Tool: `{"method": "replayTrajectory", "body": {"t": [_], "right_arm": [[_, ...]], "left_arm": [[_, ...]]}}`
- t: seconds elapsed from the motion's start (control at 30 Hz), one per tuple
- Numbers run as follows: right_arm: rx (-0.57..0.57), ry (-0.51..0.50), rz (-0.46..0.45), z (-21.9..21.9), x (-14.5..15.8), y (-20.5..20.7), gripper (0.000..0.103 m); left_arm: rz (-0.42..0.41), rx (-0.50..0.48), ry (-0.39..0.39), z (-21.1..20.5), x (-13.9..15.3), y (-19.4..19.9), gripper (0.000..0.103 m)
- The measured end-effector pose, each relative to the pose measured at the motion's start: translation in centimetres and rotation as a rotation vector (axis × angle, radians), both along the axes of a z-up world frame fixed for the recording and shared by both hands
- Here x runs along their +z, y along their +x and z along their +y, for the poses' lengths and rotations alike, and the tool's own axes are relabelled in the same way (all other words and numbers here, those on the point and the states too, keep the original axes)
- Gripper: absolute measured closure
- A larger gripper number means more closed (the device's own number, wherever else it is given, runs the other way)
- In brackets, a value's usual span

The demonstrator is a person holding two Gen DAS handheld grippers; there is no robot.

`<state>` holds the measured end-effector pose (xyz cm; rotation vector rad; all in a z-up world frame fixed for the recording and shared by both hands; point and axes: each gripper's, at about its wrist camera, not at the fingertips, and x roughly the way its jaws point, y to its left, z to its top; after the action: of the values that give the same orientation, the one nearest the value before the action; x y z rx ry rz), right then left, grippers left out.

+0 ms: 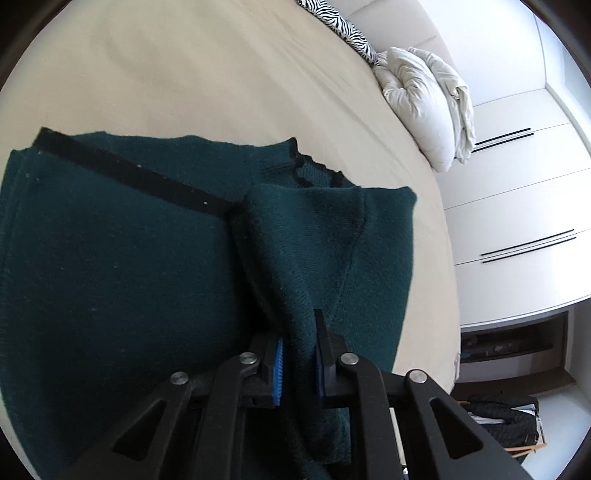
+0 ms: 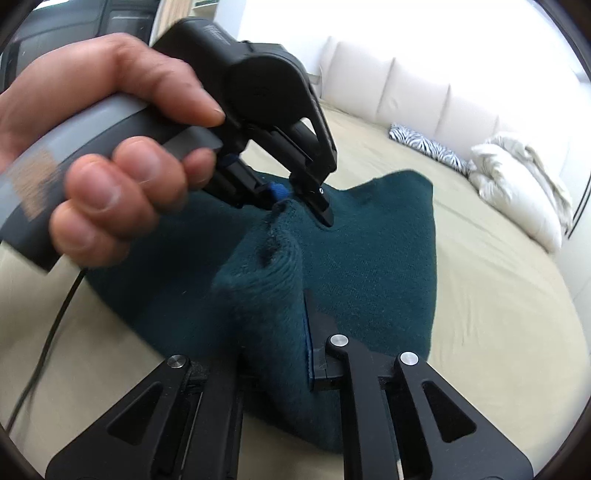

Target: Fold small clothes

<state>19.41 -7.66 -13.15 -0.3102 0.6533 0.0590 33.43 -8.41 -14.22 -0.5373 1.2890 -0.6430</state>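
Left claw (image 1: pixel 298 363): I have it pinching a raised ridge of the green sweater (image 1: pixel 110 277) between its blue pads (image 1: pixel 277 369), low centre of the left wrist view, so I can carry that edge over.
Right claw (image 2: pixel 275 347): pressed onto a thick roll of the same knit at the bottom centre of the right wrist view; two grips keep the fold line straight.
Left hand (image 2: pixel 99 147): fills the upper left of the right wrist view, wrapped round the other gripper's handle.
Sweater: partly folded, black trim (image 1: pixel 129 173) showing, lying on the bed (image 1: pixel 184 74).
Beyond: white duvet (image 1: pixel 424 110) and zebra cushion (image 1: pixel 340 26) at the upper right, well apart.
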Motion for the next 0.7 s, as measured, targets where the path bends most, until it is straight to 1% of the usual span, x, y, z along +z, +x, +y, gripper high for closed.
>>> {"method": "replayTrajectory", "body": {"t": [0.07, 0.13, 0.17, 0.23, 0.3, 0.4, 0.5, 0.6, 0.67, 0.7], "right_arm": [[0.016, -0.019, -0.02, 0.2, 0.5, -1.0, 0.093], [0.047, -0.026, -0.029, 0.5, 0.8, -1.5, 0.093], [0.062, -0.036, -0.03, 1.0, 0.9, -1.7, 0.095], [0.104, -0.067, -0.035, 2.3, 0.8, -1.9, 0.095], [0.141, -0.077, -0.033, 3.1, 0.5, -1.4, 0.095], [0.205, -0.08, -0.034, 5.6, 0.5, -0.8, 0.095], [0.257, -0.077, -0.032, 7.3, 0.3, -0.5, 0.095], [0.294, -0.082, -0.02, 8.4, -0.2, -0.1, 0.095], [0.297, -0.076, 0.012, 8.0, -1.3, 0.6, 0.095], [0.295, -0.071, 0.028, 7.9, -1.7, 0.9, 0.095]], "left_arm": [[-0.018, -0.007, 0.009, 0.8, 0.4, 0.1, 0.089], [-0.027, 0.007, 0.007, 2.6, 0.5, 0.2, 0.089], [-0.029, 0.016, 0.003, 3.5, 0.6, 0.0, 0.089], [-0.039, 0.035, 0.013, 5.1, 0.8, 0.1, 0.089], [-0.043, 0.068, 0.022, 7.7, 0.7, 0.3, 0.089], [-0.047, 0.104, 0.027, 10.8, 0.5, 0.8, 0.089], [-0.058, 0.12, 0.042, 13.1, 0.3, 1.2, 0.089], [-0.066, 0.123, 0.072, 13.9, -0.1, 1.3, 0.089], [-0.072, 0.11, 0.109, 13.7, -0.9, 1.4, 0.089], [-0.074, 0.11, 0.115, 13.8, -1.1, 1.4, 0.089]]}}
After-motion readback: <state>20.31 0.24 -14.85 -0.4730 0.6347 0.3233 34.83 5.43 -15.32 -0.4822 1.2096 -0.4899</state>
